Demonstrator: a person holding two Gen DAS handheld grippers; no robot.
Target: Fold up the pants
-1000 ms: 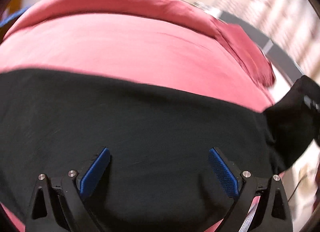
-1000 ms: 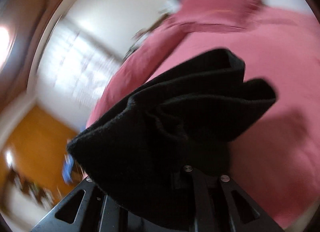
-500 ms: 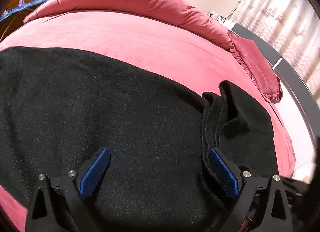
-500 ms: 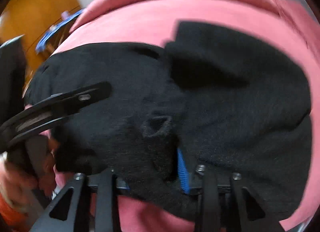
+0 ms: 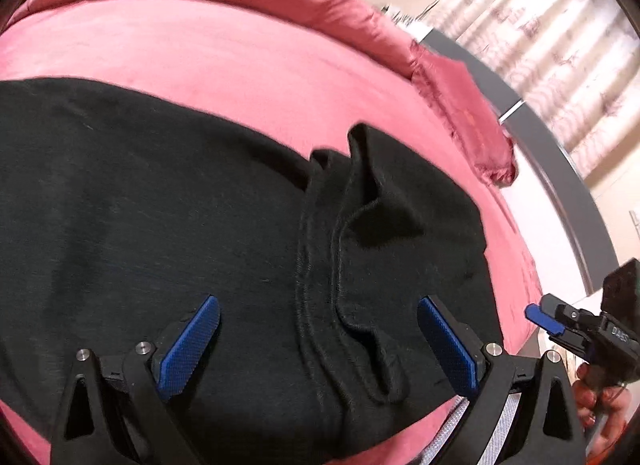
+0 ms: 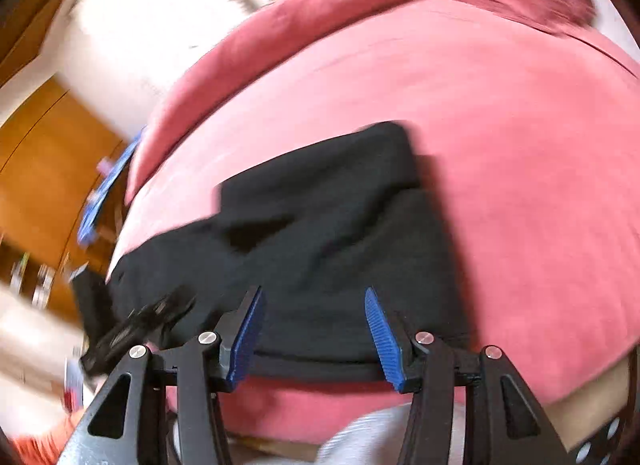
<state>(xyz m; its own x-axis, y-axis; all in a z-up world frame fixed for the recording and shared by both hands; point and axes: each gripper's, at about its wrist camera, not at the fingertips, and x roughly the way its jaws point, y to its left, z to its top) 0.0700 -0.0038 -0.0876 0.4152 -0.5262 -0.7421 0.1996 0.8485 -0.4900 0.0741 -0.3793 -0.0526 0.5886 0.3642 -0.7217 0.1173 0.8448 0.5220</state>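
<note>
Black pants (image 5: 168,225) lie spread on the pink bed (image 5: 224,57), filling the lower half of my left wrist view. One end is doubled back over the rest, a rumpled flap w/ a ribbed hem at about 3 o'clock from centre.

My left gripper (image 5: 320,345) hovers over the cloth, fingers (image 5: 188,349) spread wide, nothing between them. My right gripper (image 6: 312,333) has just been opening; its fingers (image 6: 248,337) now stand apart at the near edge of the pants (image 6: 320,241), no cloth pinched, so released. From the left view it sits at 4 o'clock, off the cloth's edge.

Handling, as I judge it: soft knit or fleece, light, limp, not fragile. It will sag and bunch if lifted by one point, & the fuzzy face should grip my pads fine, so no slip worry. Best hold is at thick spots: hem or a folded edge, one corner per hand, pinching all layers together. The flap's creases need smoothing before the next fold.
</note>
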